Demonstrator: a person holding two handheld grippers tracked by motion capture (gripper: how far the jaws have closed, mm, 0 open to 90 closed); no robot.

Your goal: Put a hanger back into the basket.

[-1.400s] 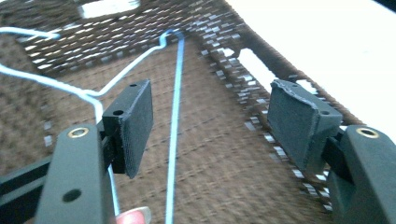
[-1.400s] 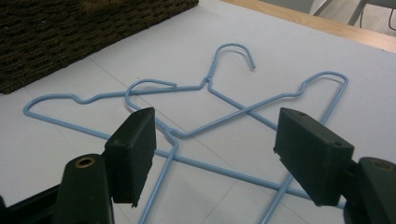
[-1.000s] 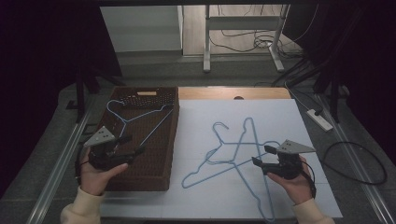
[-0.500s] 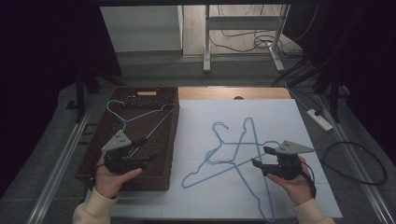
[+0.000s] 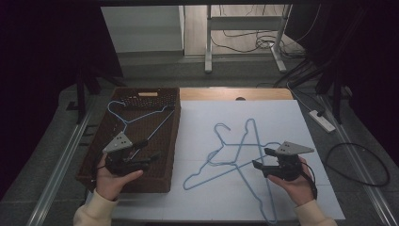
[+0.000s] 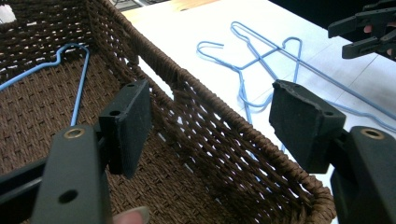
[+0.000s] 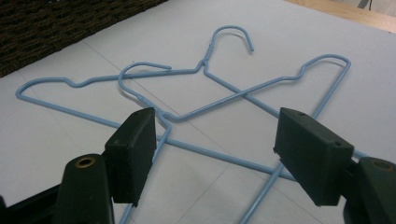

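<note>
Nearest the person, the left gripper [image 5: 151, 155] sits in the left hand [image 5: 113, 176] over the front part of the brown wicker basket [image 5: 87, 165], its jaws spread wide with nothing between them. Seen along those jaws in the left gripper view, the basket's woven right wall [image 6: 219, 135] runs through the gap, and the pads are clear of it. On the other side, the right gripper [image 5: 259, 158] is held in the right hand [image 5: 294, 181] just above the white sheet [image 5: 282, 117] that covers the table; its jaws are also wide apart and grip nothing. In the right gripper view the gap between the pads frames the crossing wires of two light blue hangers [image 7: 205, 107] that lie flat on the sheet. One hanger's hook [image 7: 140, 70] curls just beyond the left pad, and the other hook [image 7: 233, 32] lies farther out. In the high view these overlapping hangers [image 5: 235, 155] lie just left of the right gripper, between it and the basket. Farther back inside the basket lies a third blue hanger [image 5: 127, 117], with its hook toward the far left corner. Beyond the sheet a strip of bare wooden tabletop [image 5: 235, 94] shows, then grey floor with table legs [image 5: 208, 42] and cables [image 5: 249, 44]
</note>
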